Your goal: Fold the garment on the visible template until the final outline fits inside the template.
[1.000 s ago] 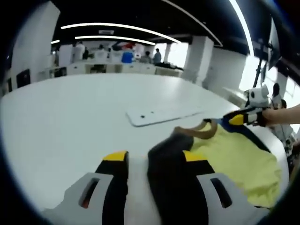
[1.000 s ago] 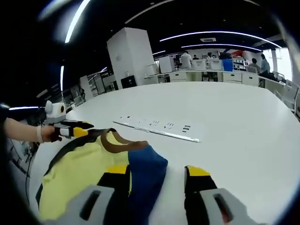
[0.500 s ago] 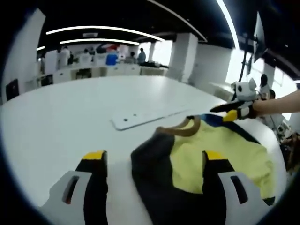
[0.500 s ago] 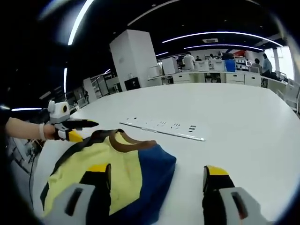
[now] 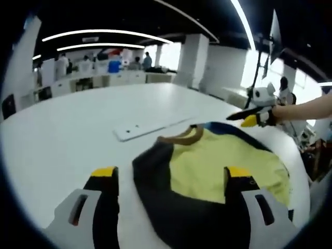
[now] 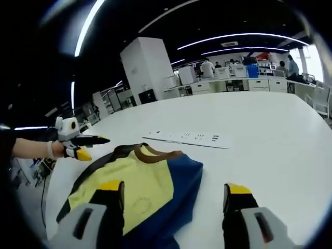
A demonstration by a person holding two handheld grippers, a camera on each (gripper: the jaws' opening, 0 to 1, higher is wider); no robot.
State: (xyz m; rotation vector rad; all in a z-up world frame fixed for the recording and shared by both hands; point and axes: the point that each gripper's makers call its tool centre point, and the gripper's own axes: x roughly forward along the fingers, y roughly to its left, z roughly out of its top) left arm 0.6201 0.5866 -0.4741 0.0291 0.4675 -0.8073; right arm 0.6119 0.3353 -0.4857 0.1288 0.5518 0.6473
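A yellow garment (image 5: 218, 166) with dark blue sleeves and a brown collar lies flat on the white table (image 5: 62, 129). Just beyond its collar lies a flat white template strip (image 5: 145, 129). My left gripper (image 5: 171, 174) stands open above the garment's near dark sleeve, holding nothing. My right gripper (image 5: 254, 116), held by a hand, hovers at the garment's far right side. In the right gripper view the garment (image 6: 135, 179) lies below my open right gripper (image 6: 174, 189), with the template strip (image 6: 189, 139) behind it. My left gripper (image 6: 78, 145) hangs at the garment's left edge.
The table (image 6: 270, 135) stretches wide and bare beyond the template strip. Its edge runs close past the garment on the right of the left gripper view. Desks and several people (image 5: 137, 62) stand at the back of the room, near a white pillar (image 6: 145, 70).
One second ago each gripper was shut on a sleeve; both have opened and let go. The garment now lies spread on the table, and both grippers have drawn back a little.
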